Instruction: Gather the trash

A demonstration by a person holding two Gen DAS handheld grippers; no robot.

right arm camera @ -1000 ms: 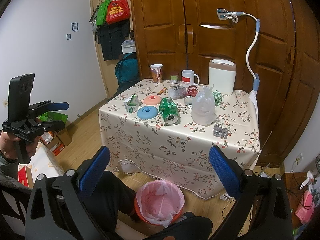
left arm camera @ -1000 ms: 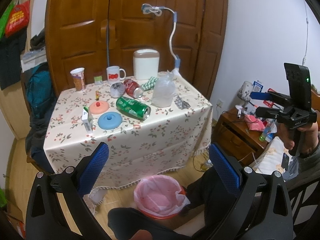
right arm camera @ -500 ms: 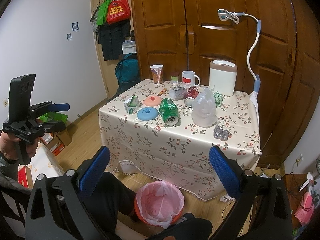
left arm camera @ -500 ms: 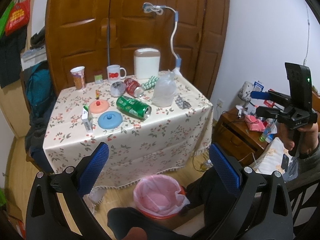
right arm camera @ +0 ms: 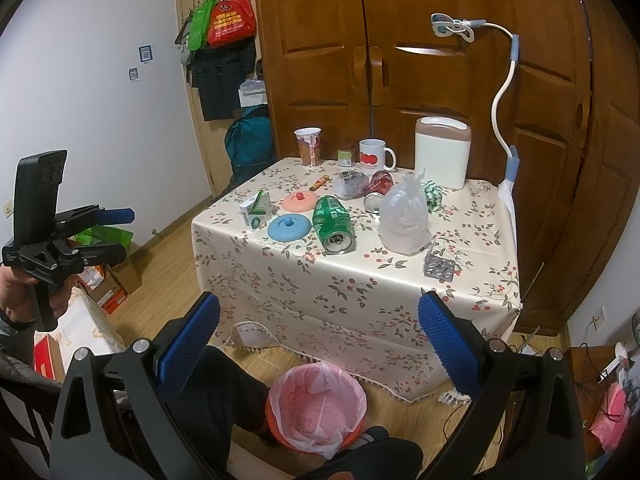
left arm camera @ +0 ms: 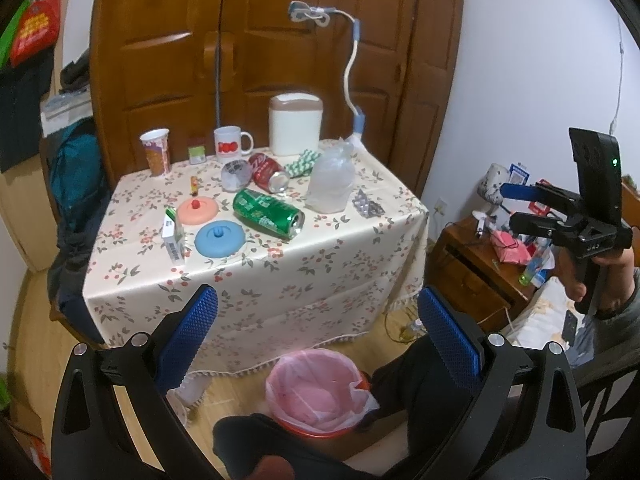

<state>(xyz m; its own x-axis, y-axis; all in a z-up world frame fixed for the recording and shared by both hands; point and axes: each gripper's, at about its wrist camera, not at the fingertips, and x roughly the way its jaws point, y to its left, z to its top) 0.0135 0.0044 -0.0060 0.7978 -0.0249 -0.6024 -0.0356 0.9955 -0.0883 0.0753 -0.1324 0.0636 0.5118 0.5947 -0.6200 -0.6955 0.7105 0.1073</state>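
A table with a floral cloth [left arm camera: 280, 280] holds trash: a green can [left arm camera: 268, 213] on its side, a red can [left arm camera: 269, 169], a crumpled clear plastic bag [left arm camera: 330, 184], a silver wrapper [left arm camera: 235, 174], a blister pack [left arm camera: 368, 208] and a small carton [left arm camera: 173, 234]. A bin with a pink liner [left arm camera: 316, 392] stands on the floor in front of the table. My left gripper [left arm camera: 316, 328] is open and empty, held back from the table above the bin. My right gripper [right arm camera: 320, 332] is open and empty too. The green can [right arm camera: 333, 224] and the bin [right arm camera: 316, 408] also show in the right wrist view.
Pink [left arm camera: 198, 210] and blue [left arm camera: 220, 238] lids, a paper cup [left arm camera: 156, 152], a mug [left arm camera: 230, 146], a white canister [left arm camera: 295, 125] and a gooseneck phone holder [left arm camera: 352, 72] are on the table. Wooden wardrobe doors [left arm camera: 260, 60] stand behind. A cluttered nightstand [left arm camera: 492, 256] stands right.
Both grippers have drifted slightly; the table sits a touch differently in view. Nothing was taken hold of or moved on the table.
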